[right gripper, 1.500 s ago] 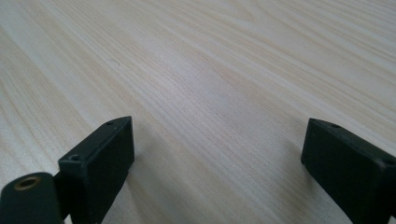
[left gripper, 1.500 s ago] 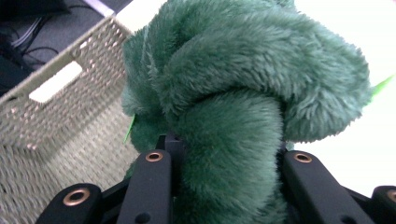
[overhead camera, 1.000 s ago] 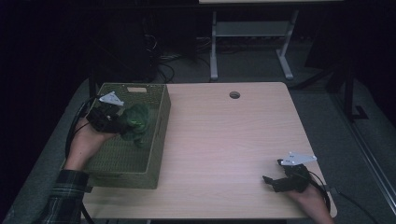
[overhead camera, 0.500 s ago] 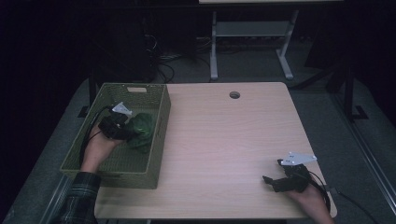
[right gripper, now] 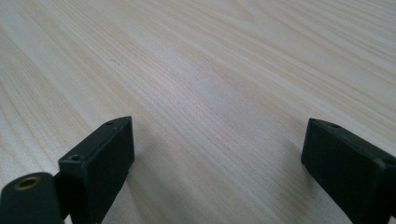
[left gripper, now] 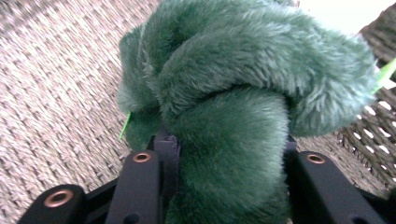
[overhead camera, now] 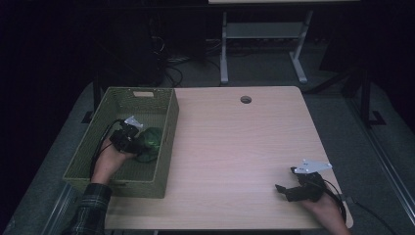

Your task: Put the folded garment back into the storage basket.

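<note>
L tool (overhead camera: 139,146) half-open, R tool (overhead camera: 284,188) wide.

My table (overhead camera: 235,147) is pale wood with a fine grain and a round cable hole (overhead camera: 245,99) near its far edge. Under it and all around lies grey carpet (overhead camera: 342,127). Beyond the far edge stands a white metal frame (overhead camera: 262,44) with two legs and a crossbar, under another light tabletop. Black cables (overhead camera: 183,58) tangle on the floor to its left. The room behind me and past that is dark; the light falls on my table alone.
</note>
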Motion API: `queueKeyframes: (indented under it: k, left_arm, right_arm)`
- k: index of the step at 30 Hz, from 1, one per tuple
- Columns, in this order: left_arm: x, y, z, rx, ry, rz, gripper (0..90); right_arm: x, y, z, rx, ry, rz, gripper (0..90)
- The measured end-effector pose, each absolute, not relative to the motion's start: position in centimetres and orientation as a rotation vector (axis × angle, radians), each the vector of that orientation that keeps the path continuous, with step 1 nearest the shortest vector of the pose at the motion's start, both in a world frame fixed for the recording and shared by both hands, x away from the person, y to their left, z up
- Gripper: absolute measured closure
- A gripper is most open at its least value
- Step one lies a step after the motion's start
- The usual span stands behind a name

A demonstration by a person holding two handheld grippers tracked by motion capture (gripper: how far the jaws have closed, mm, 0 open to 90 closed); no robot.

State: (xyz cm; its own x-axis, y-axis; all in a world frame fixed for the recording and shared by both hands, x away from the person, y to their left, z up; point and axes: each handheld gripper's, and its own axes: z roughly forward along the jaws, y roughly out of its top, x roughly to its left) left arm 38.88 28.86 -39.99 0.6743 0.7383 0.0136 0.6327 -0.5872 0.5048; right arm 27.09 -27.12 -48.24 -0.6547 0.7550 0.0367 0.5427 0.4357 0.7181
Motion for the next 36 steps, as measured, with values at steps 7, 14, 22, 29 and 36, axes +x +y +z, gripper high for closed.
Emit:
queueKeyframes:
  k: [7,14,22,29,36]
  left_arm:
    - [38.8,28.6,-40.1,2.44,1.045,0.264,42.0]
    - [38.4,28.5,-39.6,2.449,1.022,0.256,26.4]
    - [37.9,29.3,-38.3,2.423,1.024,0.289,15.9]
    - [37.4,30.3,-36.7,2.386,1.019,0.307,14.0]
    - [36.9,30.6,-35.1,2.323,1.002,0.327,13.7]
  right_arm:
    - [27.1,-27.1,-48.2,1.118,2.402,1.042,9.2]
    - [27.1,-27.1,-48.2,1.117,2.402,1.042,9.2]
    - [27.1,-27.1,-48.2,1.117,2.402,1.042,9.2]
    - [27.1,-27.1,-48.2,1.117,2.402,1.042,9.2]
    - [27.1,-27.1,-48.2,1.117,2.402,1.042,9.1]
